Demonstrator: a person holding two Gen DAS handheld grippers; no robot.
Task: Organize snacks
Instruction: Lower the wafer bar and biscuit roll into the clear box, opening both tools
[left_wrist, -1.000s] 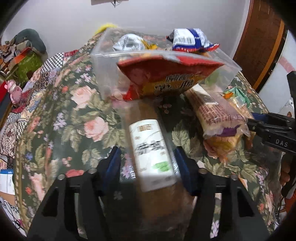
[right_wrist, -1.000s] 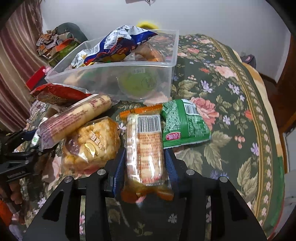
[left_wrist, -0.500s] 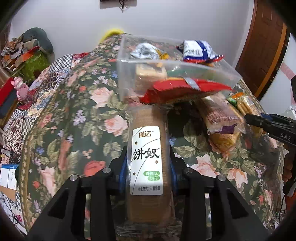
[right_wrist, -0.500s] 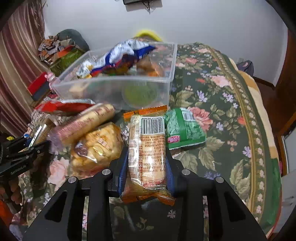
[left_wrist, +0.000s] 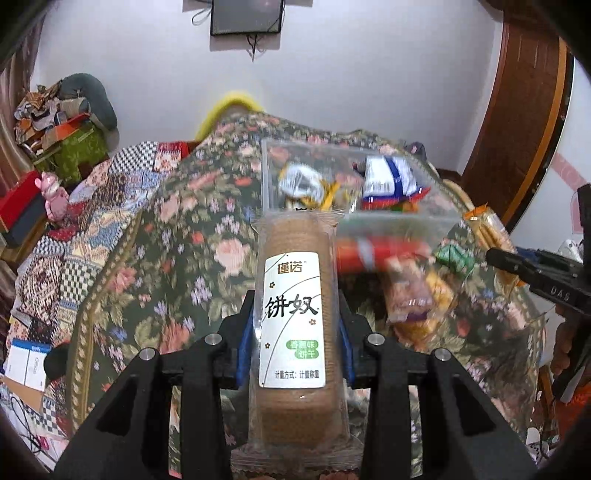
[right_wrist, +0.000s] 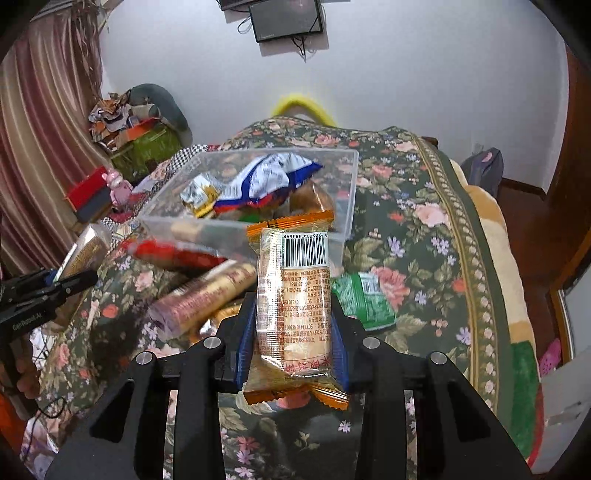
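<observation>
My left gripper (left_wrist: 295, 328) is shut on a clear roll of brown biscuits with a white label (left_wrist: 293, 314), held above the floral cloth. My right gripper (right_wrist: 293, 328) is shut on an orange-edged cracker packet with a barcode (right_wrist: 295, 295), also lifted. A clear plastic bin (right_wrist: 347, 206) sits ahead of both, holding a blue-white bag (right_wrist: 266, 177) and other snacks; it also shows in the left wrist view (left_wrist: 406, 221). Each gripper shows at the edge of the other's view.
On the floral cloth (right_wrist: 424, 240) in front of the bin lie a red packet (right_wrist: 173, 254), a long biscuit roll (right_wrist: 207, 291) and a green packet (right_wrist: 364, 299). Boxes and clutter (right_wrist: 133, 136) stand far left. A wooden door (left_wrist: 524, 110) is at right.
Both grippers have risen and tilted up with their packets; the bin and loose snacks now sit lower and farther off in both views.
</observation>
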